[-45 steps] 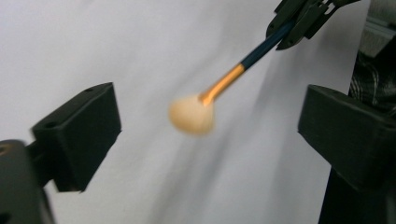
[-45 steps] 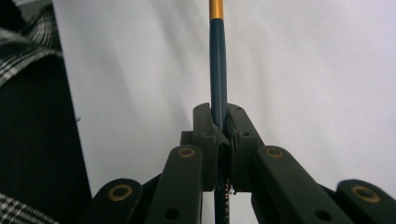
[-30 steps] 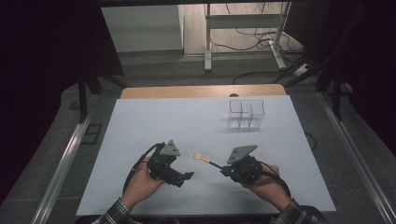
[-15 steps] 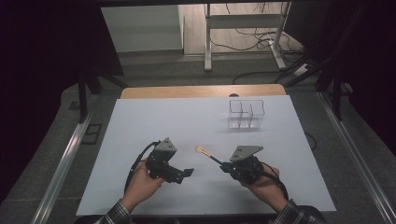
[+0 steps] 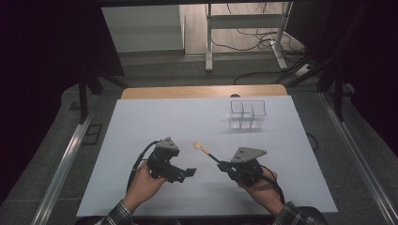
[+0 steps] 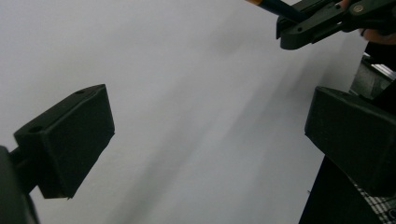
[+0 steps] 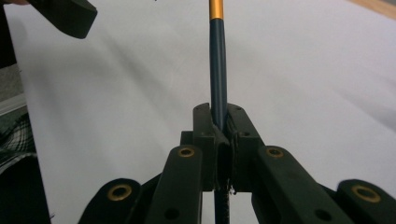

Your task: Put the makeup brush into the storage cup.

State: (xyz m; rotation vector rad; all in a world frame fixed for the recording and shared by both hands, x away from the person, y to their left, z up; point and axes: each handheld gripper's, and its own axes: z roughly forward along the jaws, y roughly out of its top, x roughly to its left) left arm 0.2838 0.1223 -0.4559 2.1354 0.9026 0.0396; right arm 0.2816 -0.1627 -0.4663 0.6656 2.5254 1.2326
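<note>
The right tongs are clamped tight on the dark handle of a makeup brush, which juts out from them toward the far left, its gold band and pale round tip raised just above the white tabletop. In the right gripper view the jaws press on the handle from both sides, with the gold band at the top edge of the picture and a good length of handle ahead of the grip. The left tongs stand wide open with nothing in them, just to the left of the brush and a little nearer the person; in the left gripper view the two black pads are far apart with bare tabletop between them, and the right tongs with the brush handle sit at the top right. A clear plastic organizer with several compartments stands well apart at the far right. The step in hand looks like carrying the brush over to that organizer, or passing it across to the open tongs. To do it well, keep the grip firm so the handle does not swivel, lift the tip clear of the tabletop before moving, and tilt the brush upright only once it is over a compartment. If a handover is meant, the left tongs should close on the bare handle ahead of the right ones before those let go.
</note>
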